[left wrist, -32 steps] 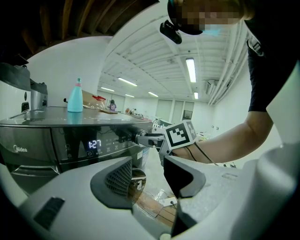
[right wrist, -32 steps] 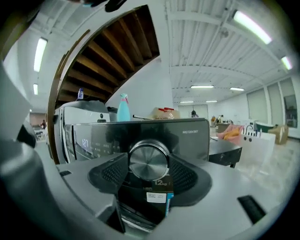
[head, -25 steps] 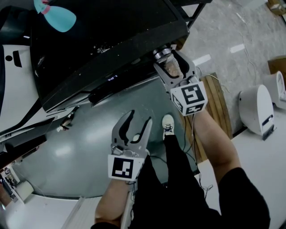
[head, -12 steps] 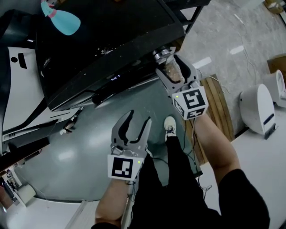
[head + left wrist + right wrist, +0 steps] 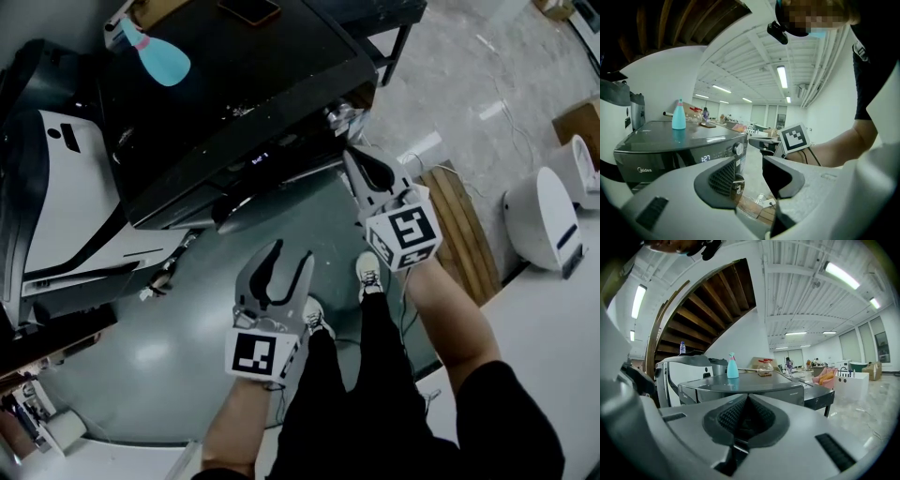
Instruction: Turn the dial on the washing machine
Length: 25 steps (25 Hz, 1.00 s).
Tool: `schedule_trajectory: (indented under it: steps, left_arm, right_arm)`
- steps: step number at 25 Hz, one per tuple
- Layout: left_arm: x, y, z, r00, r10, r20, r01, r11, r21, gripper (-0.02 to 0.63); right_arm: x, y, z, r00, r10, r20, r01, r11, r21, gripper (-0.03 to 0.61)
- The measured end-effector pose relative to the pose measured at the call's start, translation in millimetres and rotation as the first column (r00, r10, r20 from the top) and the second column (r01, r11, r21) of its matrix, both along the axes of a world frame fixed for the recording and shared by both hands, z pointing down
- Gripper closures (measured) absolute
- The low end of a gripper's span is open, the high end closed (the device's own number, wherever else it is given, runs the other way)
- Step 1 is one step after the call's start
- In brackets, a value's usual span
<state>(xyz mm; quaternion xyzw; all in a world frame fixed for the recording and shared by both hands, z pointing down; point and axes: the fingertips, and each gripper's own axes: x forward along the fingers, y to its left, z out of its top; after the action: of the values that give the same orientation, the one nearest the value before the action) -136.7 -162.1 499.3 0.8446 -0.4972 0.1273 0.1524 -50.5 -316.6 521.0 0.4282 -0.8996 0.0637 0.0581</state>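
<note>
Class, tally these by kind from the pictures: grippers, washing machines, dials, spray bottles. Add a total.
Grippers: 2 (left gripper, jaws apart and empty, just closed slightly; right gripper, jaws just closed together, empty)
Washing machine: 1
Dial: 1
Teal spray bottle: 1
Total: 5

So the washing machine (image 5: 234, 103) is right in front of me, with the dial (image 5: 339, 116) at the right end of its front panel and the display (image 5: 261, 157) just left of it. A spray bottle (image 5: 159, 58) stands on the lid, back left. On the floor to my right there's a wooden pallet (image 5: 464, 230), with a rounded floor unit (image 5: 544, 220) beyond it.
</note>
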Motion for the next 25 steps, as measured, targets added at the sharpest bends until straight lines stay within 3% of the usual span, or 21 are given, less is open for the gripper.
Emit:
schedule_trajectory:
  steps: [4,7,14,25]
  left_arm:
    - [-11.7,25.4,-25.5,0.999,0.038,0.003,-0.038,0.999,0.031,0.494]
    - [-21.5,46.7,-49.7,0.998,0.069,0.001,-0.069,0.995,0.071,0.609]
    - [-40.7,89.2,-96.8,0.993,0.119,-0.015,-0.116,0.984,0.133,0.609]
    - [-28.1,139.9,-140.2,0.991,0.12,-0.066,-0.105,0.975,0.198,0.609]
  right_arm:
    - [-2.8,35.1,-30.1,1.0,0.011,0.028,-0.01,1.0,-0.004,0.58]
    - [-7.3,64.8,-55.1,0.998,0.02,0.051,-0.02,1.0,-0.009,0.581]
    - [-21.3,136.9,-119.6,0.994,0.061,0.094,-0.063,0.998,0.013,0.581]
    - [-18.5,230.4,-193.0,0.999,-0.001,0.045,-0.002,0.996,0.088,0.581]
